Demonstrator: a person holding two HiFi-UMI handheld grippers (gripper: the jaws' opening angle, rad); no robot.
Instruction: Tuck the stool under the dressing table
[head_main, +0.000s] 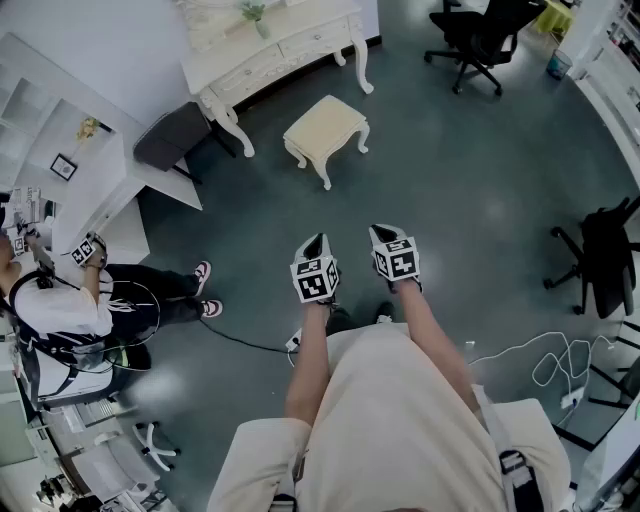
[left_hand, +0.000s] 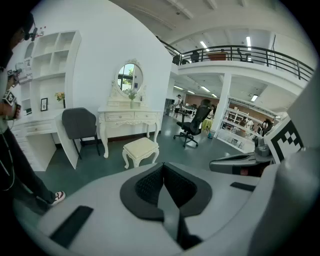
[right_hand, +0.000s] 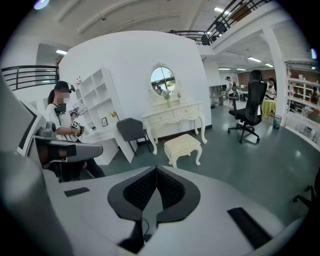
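Where the ornate white dressing table (head_main: 300, 40) stands at the top of the head view, the cream square-topped stool with carved curved legs (head_main: 325, 125) sits on the grey-green floor (head_main: 450, 180) just below it, clear of its legs and not yet under it. It looks stiff-framed, soft on top and probably light enough to slide; the hard seat rail or a leg seems the best hold. Left gripper (head_main: 316, 242) and right gripper (head_main: 381, 233), low centre, are well apart from it, fingers pressed together on nothing.
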